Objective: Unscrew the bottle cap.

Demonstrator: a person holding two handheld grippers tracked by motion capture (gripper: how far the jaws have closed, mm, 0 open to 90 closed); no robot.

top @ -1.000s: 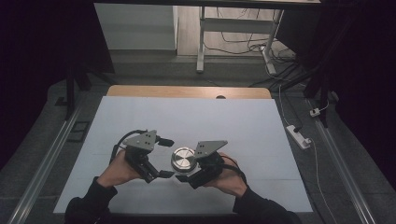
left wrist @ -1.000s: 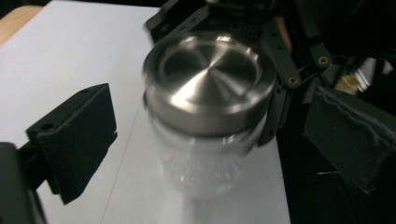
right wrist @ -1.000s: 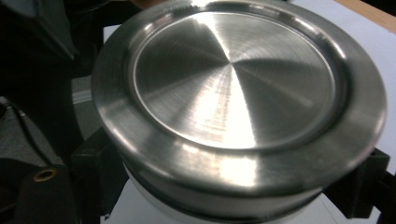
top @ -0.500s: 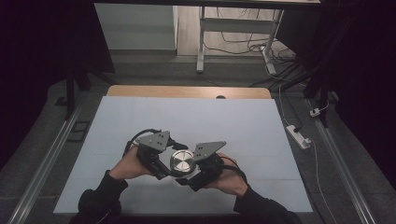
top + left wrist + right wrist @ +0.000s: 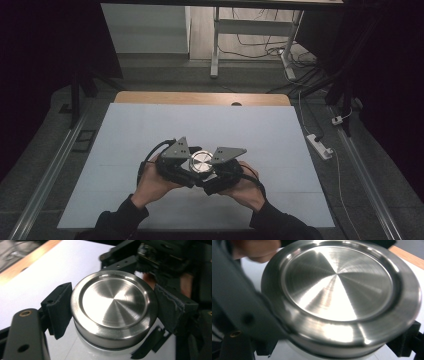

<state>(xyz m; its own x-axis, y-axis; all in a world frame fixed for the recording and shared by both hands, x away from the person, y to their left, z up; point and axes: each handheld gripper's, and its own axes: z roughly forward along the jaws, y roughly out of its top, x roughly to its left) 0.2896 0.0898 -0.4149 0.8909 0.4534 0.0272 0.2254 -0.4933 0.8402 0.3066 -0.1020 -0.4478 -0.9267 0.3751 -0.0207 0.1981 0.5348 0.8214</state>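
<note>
Near the middle of the bench (image 5: 150, 130), the left tongs (image 5: 110, 312) clamp the steel lid (image 5: 113, 306) while the right tongs (image 5: 337, 345) grip the white jar beneath it, so the lid, still seated, seems not yet unscrewed.

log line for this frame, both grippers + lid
left gripper: jaws flank steel lid | right gripper: jaws low around lid, contact unclear | white body beneath, on table

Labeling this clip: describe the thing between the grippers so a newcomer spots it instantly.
On the white table, look near the front edge where both hands meet. Between the left gripper and right gripper sits a round brushed-steel lid on a white container, the lone shiny thing amid black parts.
</note>
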